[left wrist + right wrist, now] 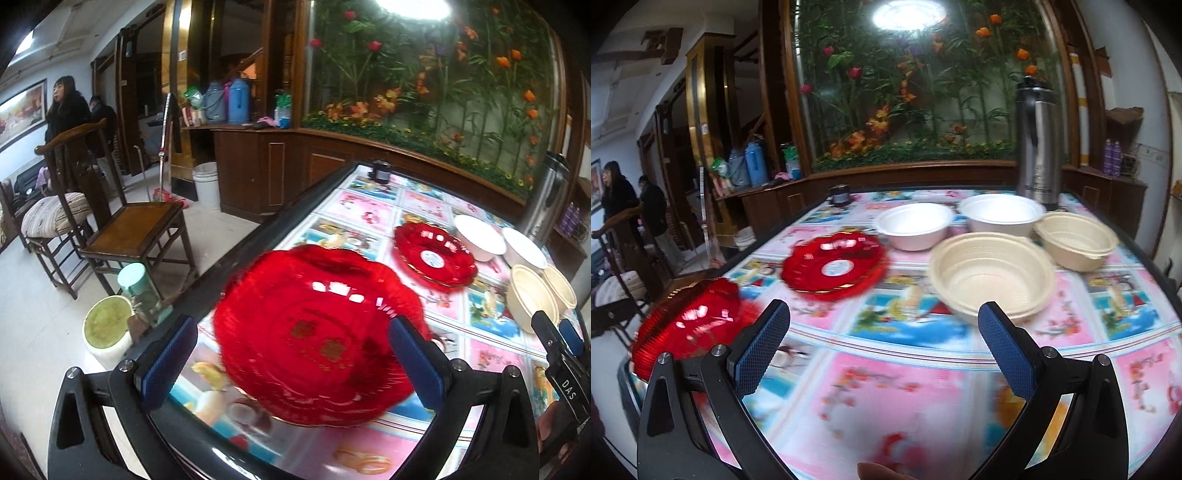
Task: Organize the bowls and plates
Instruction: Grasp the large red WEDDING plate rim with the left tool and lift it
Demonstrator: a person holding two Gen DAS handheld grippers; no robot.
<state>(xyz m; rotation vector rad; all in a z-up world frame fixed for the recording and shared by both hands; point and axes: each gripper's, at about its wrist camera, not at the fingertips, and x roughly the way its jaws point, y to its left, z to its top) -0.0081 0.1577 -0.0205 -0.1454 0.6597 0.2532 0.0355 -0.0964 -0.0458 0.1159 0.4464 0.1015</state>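
Observation:
A red scalloped plate (pixel 314 339) lies on the table's near left corner, between the open fingers of my left gripper (pixel 291 354); it also shows in the right wrist view (pixel 690 321). A second red plate (pixel 434 254) (pixel 834 264) lies further in. Two white bowls (pixel 914 225) (pixel 1001 214) and two beige bowls (pixel 991 273) (pixel 1075 240) stand beyond it. My right gripper (pixel 882 347) is open and empty above the tablecloth, just short of the nearer beige bowl. It also shows in the left wrist view (pixel 557 332).
A steel thermos (pixel 1038 144) stands at the table's (pixel 886 387) far right. A small dark jar (pixel 840 194) sits at the far left edge. Wooden chairs (pixel 136 229), a stool (pixel 107 328) and a green-lidded bottle (pixel 138 291) are left of the table.

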